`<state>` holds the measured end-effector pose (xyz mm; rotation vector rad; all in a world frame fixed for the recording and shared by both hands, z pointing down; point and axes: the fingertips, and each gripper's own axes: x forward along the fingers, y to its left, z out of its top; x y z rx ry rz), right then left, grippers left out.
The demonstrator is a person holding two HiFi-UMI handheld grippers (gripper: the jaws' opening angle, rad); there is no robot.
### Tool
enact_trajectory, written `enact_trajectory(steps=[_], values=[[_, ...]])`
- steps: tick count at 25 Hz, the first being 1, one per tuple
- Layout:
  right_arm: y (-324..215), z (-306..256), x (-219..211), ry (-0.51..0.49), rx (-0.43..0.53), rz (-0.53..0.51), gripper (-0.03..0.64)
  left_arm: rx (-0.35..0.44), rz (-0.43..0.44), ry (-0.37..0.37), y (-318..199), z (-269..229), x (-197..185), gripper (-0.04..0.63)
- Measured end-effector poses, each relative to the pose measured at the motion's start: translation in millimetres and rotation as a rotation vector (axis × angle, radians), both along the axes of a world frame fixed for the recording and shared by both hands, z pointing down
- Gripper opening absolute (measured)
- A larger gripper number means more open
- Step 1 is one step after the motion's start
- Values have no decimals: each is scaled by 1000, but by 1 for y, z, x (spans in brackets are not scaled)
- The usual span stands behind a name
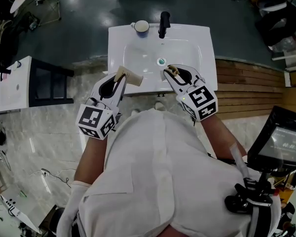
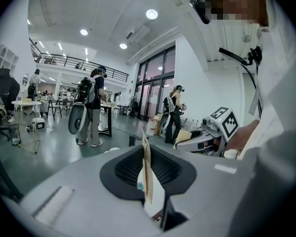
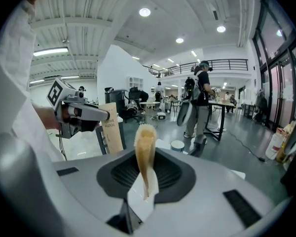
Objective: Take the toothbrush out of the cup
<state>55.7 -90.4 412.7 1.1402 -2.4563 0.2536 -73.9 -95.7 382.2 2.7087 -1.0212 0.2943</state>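
A white cup [image 1: 141, 27] stands at the back of the white sink [image 1: 133, 48], left of the black faucet [image 1: 164, 23]. My left gripper [image 1: 122, 76] is shut on a tan cardboard toothbrush box [image 1: 131, 77] over the sink's front left edge. In the left gripper view the box [image 2: 146, 167] shows edge-on between the jaws. My right gripper [image 1: 171, 72] is shut on a pale-bristled toothbrush [image 1: 174, 70] over the basin's front, near the drain [image 1: 161, 61]. The brush head [image 3: 145, 149] sticks up between the jaws in the right gripper view, where the box [image 3: 111, 127] appears at the left.
A black stand with a white top [image 1: 15, 83] is at the left, on the marble floor. Wooden planks [image 1: 246, 88] lie right of the sink, and a screen [image 1: 281, 142] stands at the near right. People with backpacks [image 2: 91, 107] stand across the hall.
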Motion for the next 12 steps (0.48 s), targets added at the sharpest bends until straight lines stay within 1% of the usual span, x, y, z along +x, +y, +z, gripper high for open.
enact_trajectory(steps=[5, 12], values=[[13, 1, -10, 14, 2, 1, 66, 6, 3, 9, 14, 2, -10, 49], [14, 4, -34, 23, -4, 4, 66, -1, 3, 16, 16, 5, -35, 48]])
